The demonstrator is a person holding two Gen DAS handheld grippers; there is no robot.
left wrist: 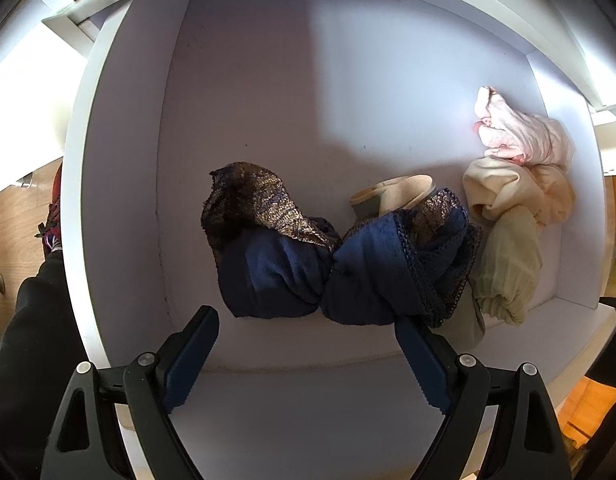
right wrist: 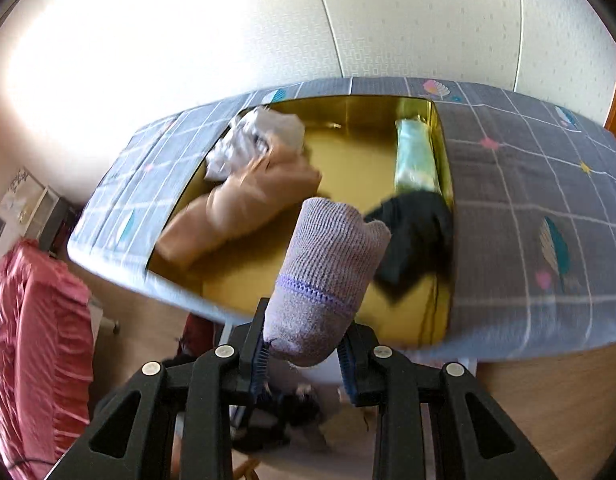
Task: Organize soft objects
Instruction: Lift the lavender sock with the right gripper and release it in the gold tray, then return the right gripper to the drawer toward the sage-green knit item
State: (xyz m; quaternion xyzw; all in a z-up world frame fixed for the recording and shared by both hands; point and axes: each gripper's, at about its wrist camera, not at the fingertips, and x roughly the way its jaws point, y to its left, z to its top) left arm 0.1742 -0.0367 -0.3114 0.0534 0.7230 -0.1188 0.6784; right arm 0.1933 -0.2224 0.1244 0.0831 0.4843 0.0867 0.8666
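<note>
Lavender ribbed knit sock point(right wrist: 328, 276), rolled into a soft tube, is what I have pinched in my right gripper point(right wrist: 304, 354); the jaws sit narrow against its lower end, and it stands up out of them with its free end tipped toward the far side. Beyond it lies a shallow gold-lined box point(right wrist: 348, 168) on a grey checked bedspread point(right wrist: 528, 184), which I take to be the place the loose pieces come from. Inside, a beige bundle of cloth point(right wrist: 244, 204) and a pale crumpled piece point(right wrist: 252, 136) lie on the left, a black garment point(right wrist: 416, 232) on the near right, and a mint-green folded roll point(right wrist: 414, 156) along the right wall.

My left gripper point(left wrist: 306, 324) hangs above a white drawer point(left wrist: 120, 200), jaws wide and empty, pointing down. I read that as readiness to tidy what is already laid in. Just beyond its tips is a navy blue garment with bronze lace trim point(left wrist: 332, 256); to the right, cream and pale pink soft pieces point(left wrist: 520, 172) are stacked against the side wall, apparently grouped by colour. Much of the drawer's far floor is bare, so I judge the sock belongs there
</note>
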